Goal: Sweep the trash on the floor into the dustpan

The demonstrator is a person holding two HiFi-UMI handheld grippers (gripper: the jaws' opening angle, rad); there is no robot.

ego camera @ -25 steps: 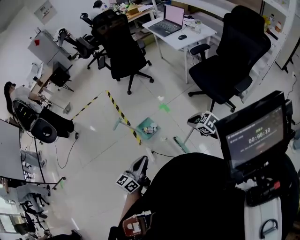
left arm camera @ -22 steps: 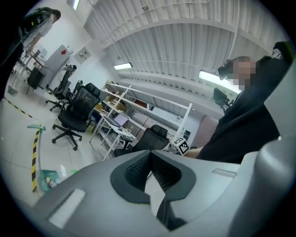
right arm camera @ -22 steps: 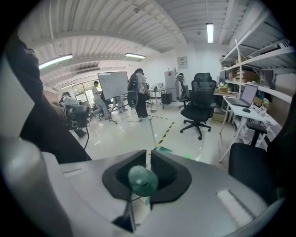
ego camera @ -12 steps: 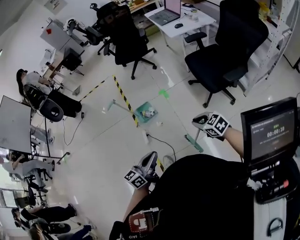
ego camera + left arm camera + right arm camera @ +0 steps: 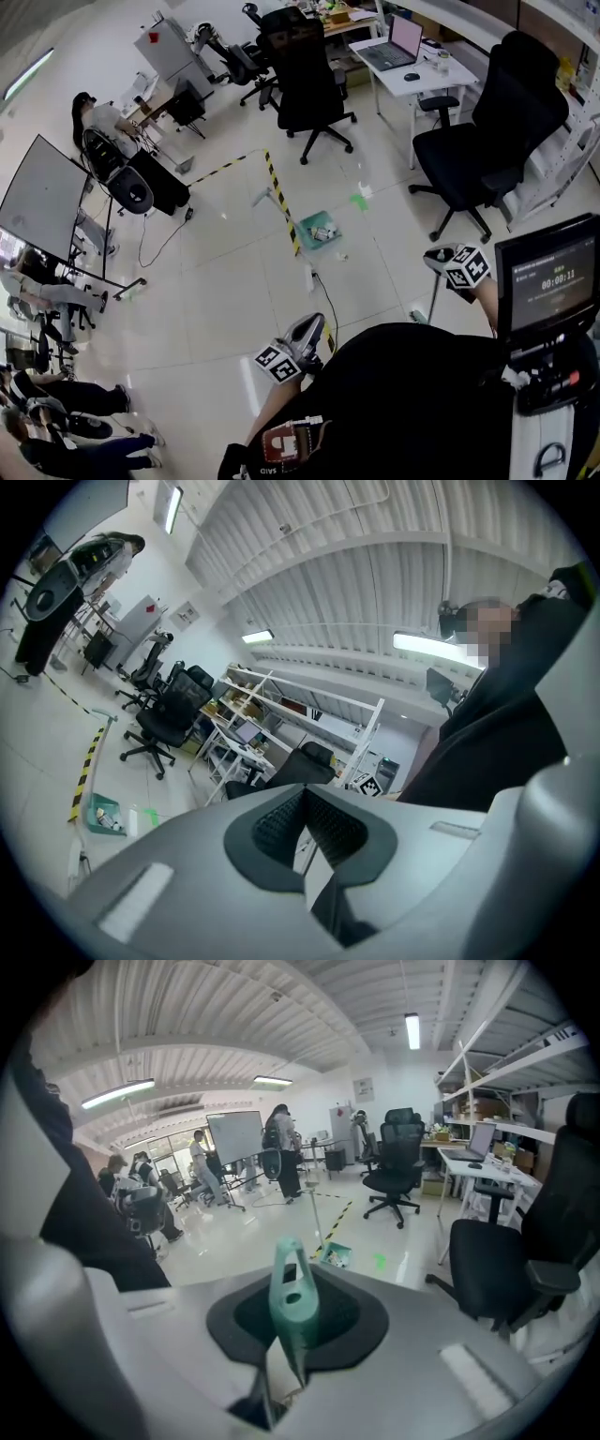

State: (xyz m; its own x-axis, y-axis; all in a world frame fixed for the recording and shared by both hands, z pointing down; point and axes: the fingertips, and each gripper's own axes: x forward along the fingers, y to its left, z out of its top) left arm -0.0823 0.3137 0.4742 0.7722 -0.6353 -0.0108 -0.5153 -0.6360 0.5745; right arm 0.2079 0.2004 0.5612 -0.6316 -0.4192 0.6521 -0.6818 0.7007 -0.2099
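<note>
Right hand-held gripper (image 5: 439, 258) swung its one broom (image 5: 289, 1283) away from one dustpan (image 5: 319, 230).

**Teal, black, hazard stripes**

A teal plastic broom handle (image 5: 289, 1283) stands between the right gripper's (image 5: 292, 1321) black pads. Its marker cube (image 5: 467, 267) shows black-and-white squares. Ahead of it on the glossy white floor (image 5: 234, 281), a teal plastic dustpan (image 5: 319, 230) lies beside yellow-and-black striped tape (image 5: 281, 202).

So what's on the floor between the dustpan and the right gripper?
In the head view, one small pale scrap beside the dustpan; otherwise bare tile up to the right gripper.
</note>
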